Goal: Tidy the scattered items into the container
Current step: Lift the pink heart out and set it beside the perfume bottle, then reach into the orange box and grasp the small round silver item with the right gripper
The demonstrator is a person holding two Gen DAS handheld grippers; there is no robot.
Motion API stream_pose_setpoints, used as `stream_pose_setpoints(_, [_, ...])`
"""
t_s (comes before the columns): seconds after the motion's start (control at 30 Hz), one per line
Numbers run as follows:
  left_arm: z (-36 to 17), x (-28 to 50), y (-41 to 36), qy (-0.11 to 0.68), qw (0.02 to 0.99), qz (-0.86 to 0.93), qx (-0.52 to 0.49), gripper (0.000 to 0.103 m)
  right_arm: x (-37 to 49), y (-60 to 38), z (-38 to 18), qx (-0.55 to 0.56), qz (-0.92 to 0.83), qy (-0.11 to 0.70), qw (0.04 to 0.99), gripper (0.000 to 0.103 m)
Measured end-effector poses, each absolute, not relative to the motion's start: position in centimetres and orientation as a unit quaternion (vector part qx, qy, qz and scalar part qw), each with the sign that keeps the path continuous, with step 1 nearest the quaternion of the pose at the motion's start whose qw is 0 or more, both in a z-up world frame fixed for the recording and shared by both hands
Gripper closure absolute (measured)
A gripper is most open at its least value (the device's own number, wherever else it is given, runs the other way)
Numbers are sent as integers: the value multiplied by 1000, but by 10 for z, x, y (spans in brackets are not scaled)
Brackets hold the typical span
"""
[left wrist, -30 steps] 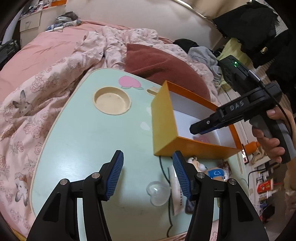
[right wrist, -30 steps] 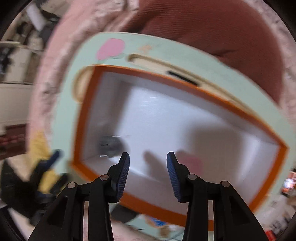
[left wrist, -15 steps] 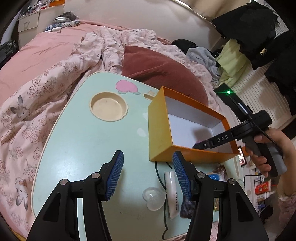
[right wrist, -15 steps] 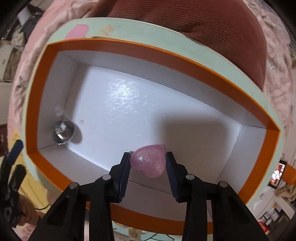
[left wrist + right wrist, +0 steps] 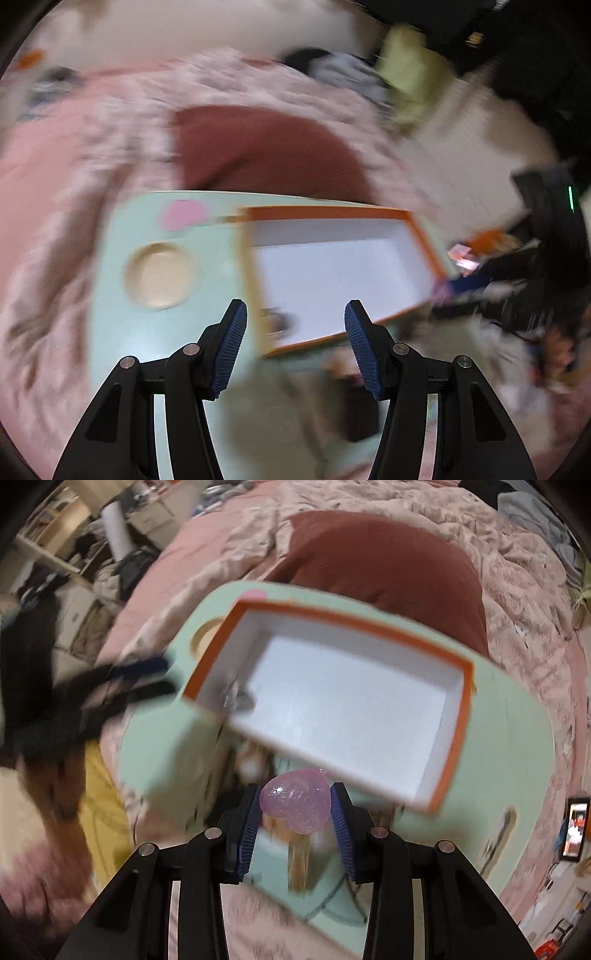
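An orange box with a white inside [image 5: 354,709] stands on a mint-green lap table [image 5: 517,738]; it also shows, blurred, in the left wrist view [image 5: 332,266]. My right gripper [image 5: 295,812] is shut on a pink translucent heart [image 5: 295,806], held above the table short of the box's near wall. A small silver object [image 5: 236,698] lies in the box's left corner. My left gripper [image 5: 295,343] is open and empty, above the box's near left corner. Blurred items [image 5: 347,369] lie on the table in front of the box.
The table sits on a bed with a pink floral quilt [image 5: 517,572] and a dark red cushion [image 5: 388,561]. A round cup recess [image 5: 160,275] is in the table left of the box. Clothes and shelves stand around the bed.
My right gripper has pulled back out of the box with the pink heart still in it. My left gripper has swung fast toward the box; its view is blurred.
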State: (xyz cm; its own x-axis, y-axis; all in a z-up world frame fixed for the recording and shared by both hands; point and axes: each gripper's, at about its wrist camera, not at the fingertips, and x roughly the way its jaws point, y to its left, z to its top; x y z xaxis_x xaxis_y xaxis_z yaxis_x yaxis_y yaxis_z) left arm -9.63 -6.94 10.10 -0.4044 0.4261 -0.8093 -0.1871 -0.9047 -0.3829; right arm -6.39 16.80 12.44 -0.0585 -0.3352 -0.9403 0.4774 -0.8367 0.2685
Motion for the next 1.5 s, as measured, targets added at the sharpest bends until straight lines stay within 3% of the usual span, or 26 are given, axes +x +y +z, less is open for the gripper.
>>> stream_pose_setpoints(0.2, [93,-127,-39,-55,191,800,-567,47,-39,168,83,633,-735,52,239,66])
stream_pose_setpoints(0.33, [78,-146,-26,-18,175,767,-617,55,-21,177,47,651,-720,40,236,66])
stream_pose_setpoints(0.67, [64,-148,-11,23,154,737,-658,55,-14,181,34,630,-739,35,234,65])
stream_pose_setpoints(0.8, [58,-149,-13,19,152,736,-659,55,-15,185,45,616,-749,23,241,51])
stream_pose_setpoints(0.97, [57,-150,-10,15,157,732,-662,55,-20,185,67,590,-767,15,251,51])
stream_pose_setpoints(1.13, [86,-146,-24,-46,183,752,-632,55,-46,164,99,534,-789,34,301,51])
stream_pose_setpoints(1.33, [133,-120,-70,-89,153,807,-563,55,-116,95,101,546,-731,64,404,68])
stream_pose_setpoints(1.5, [135,-100,-114,-125,128,814,-552,55,-165,31,68,608,-651,93,444,70])
